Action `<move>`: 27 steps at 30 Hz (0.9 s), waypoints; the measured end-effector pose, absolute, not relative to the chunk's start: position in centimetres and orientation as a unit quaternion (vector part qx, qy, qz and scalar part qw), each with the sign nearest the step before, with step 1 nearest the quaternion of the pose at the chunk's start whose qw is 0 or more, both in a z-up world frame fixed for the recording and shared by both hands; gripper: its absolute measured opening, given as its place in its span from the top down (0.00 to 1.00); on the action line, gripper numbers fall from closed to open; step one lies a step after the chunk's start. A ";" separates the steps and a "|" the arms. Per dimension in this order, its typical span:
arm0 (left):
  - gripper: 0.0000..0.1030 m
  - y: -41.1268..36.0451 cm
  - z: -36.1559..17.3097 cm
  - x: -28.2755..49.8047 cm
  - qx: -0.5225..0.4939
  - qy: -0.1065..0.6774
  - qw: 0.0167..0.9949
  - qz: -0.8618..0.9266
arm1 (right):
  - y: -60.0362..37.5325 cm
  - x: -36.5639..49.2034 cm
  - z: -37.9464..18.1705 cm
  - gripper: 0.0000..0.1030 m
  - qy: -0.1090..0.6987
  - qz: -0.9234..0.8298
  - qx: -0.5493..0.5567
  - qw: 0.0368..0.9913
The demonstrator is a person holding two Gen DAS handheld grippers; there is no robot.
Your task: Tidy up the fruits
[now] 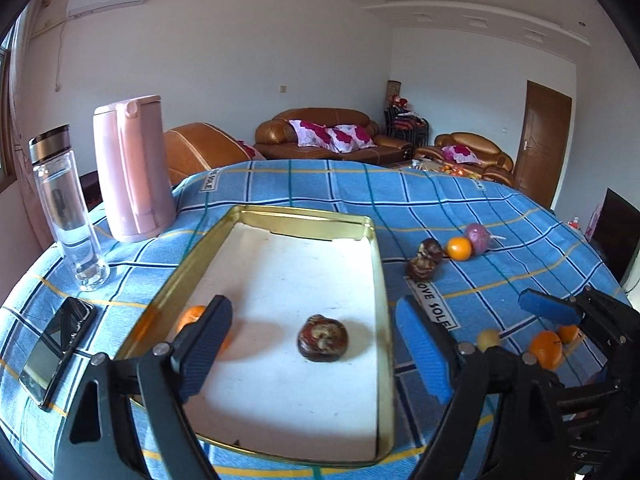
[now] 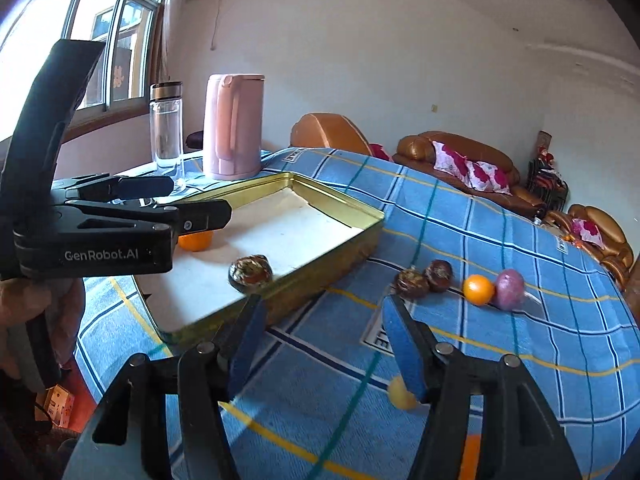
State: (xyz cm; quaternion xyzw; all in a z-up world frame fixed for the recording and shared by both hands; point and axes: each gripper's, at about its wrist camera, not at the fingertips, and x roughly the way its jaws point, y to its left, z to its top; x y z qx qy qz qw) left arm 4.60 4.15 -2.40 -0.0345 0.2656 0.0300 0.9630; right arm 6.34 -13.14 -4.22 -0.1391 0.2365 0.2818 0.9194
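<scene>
Gold metal tray (image 1: 378, 280), white-lined: one wrinkled brown fruit (image 1: 322, 338), one orange (image 1: 191, 316) partly hidden. Left tool (image 1: 310, 354) released above it; right tool (image 2: 320, 344) released, empty. Checked cloth table (image 1: 460, 208): loose fruits (image 1: 459, 249), possibly dates; pink kettle (image 1: 130, 168), glass bottle (image 1: 66, 208).

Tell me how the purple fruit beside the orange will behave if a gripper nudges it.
The purple fruit looks rounded and smooth, so it would probably roll. It touches the small orange, which may get pushed along. The cloth under it might slow it a little.
</scene>
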 end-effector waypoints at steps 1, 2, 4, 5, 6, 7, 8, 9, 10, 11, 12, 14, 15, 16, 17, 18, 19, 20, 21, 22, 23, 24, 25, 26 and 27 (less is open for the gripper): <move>0.16 3.3 -2.5 4.6 -0.030 0.267 0.963 0.023 | -14.2 6.1 -4.3 0.40 0.238 0.270 -0.135 0.923; 0.16 2.5 -2.6 4.5 -0.026 0.269 0.963 0.015 | -15.3 5.9 -4.5 0.40 0.240 0.257 -0.131 0.927; 0.16 1.1 -3.0 4.5 -0.018 0.272 0.962 0.004 | -17.6 5.7 -4.8 0.40 0.246 0.234 -0.118 0.933; 0.16 0.5 -3.2 4.6 -0.015 0.276 0.961 -0.002 | -18.4 5.6 -4.9 0.39 0.248 0.226 -0.112 0.935; 0.16 -0.1 -3.4 4.6 -0.014 0.280 0.960 -0.008 | -19.5 5.4 -5.2 0.39 0.250 0.216 -0.105 0.938; 0.16 -0.5 -3.6 4.7 -0.011 0.283 0.959 -0.013 | -20.3 5.3 -5.4 0.39 0.252 0.209 -0.099 0.940; 0.16 -1.1 -3.8 4.7 -0.007 0.286 0.958 -0.016 | -21.1 5.2 -5.7 0.39 0.256 0.201 -0.092 0.941; 0.16 -1.6 -4.0 4.7 -0.003 0.288 0.957 -0.020 | -21.6 5.1 -6.0 0.39 0.259 0.196 -0.087 0.942; 0.16 -2.1 -4.1 4.7 0.002 0.289 0.957 -0.023 | -22.1 5.1 -6.3 0.39 0.262 0.191 -0.083 0.942; 0.16 -2.5 -4.2 4.7 0.006 0.291 0.956 -0.025 | -22.6 5.1 -6.6 0.39 0.267 0.188 -0.080 0.942; 0.16 -2.9 -4.3 4.8 0.009 0.293 0.956 -0.029 | -22.8 5.2 -6.9 0.39 0.271 0.186 -0.077 0.941; 0.16 -3.8 -4.5 4.9 0.016 0.296 0.954 -0.036 | -23.2 5.3 -7.4 0.39 0.276 0.184 -0.073 0.941; 0.16 -4.3 -4.6 5.0 0.020 0.298 0.953 -0.040 | -23.3 5.3 -7.6 0.39 0.278 0.186 -0.070 0.940; 0.16 -4.7 -4.8 5.1 0.023 0.301 0.952 -0.044 | -23.4 5.3 -7.7 0.39 0.279 0.188 -0.068 0.939; 0.16 -5.1 -5.0 5.3 0.025 0.306 0.951 -0.048 | -23.3 5.5 -7.7 0.39 0.279 0.189 -0.068 0.939; 0.16 -5.5 -5.2 5.5 0.026 0.310 0.949 -0.053 | -23.4 5.5 -7.8 0.39 0.280 0.188 -0.069 0.939; 0.16 -5.8 -5.4 5.7 0.027 0.313 0.948 -0.057 | -23.4 5.7 -8.0 0.39 0.282 0.187 -0.069 0.939; 0.16 -6.1 -5.6 5.9 0.027 0.317 0.946 -0.060 | -23.4 5.8 -8.1 0.39 0.284 0.186 -0.067 0.938; 0.16 -6.4 -5.8 6.1 0.028 0.321 0.945 -0.064 | -23.6 6.0 -8.3 0.39 0.287 0.186 -0.064 0.937; 0.16 -6.7 -5.9 6.3 0.029 0.324 0.943 -0.067 | -23.7 6.3 -8.5 0.39 0.292 0.185 -0.061 0.936; 0.16 -6.9 -6.0 6.6 0.029 0.327 0.942 -0.071 | -23.8 6.6 -8.7 0.39 0.298 0.184 -0.059 0.935; 0.16 -7.1 -6.1 6.8 0.029 0.331 0.940 -0.074 | -23.9 6.9 -8.9 0.39 0.303 0.182 -0.056 0.934; 0.16 -7.4 -6.2 7.1 0.031 0.334 0.939 -0.079 | -24.1 7.1 -9.0 0.39 0.306 0.183 -0.052 0.933; 0.16 -7.7 -6.3 7.5 0.033 0.338 0.937 -0.083 | -24.1 7.3 -9.1 0.39 0.310 0.186 -0.048 0.931; 0.16 -7.9 -6.5 7.8 0.033 0.344 0.934 -0.086 | -24.2 7.6 -9.3 0.40 0.315 0.188 -0.045 0.929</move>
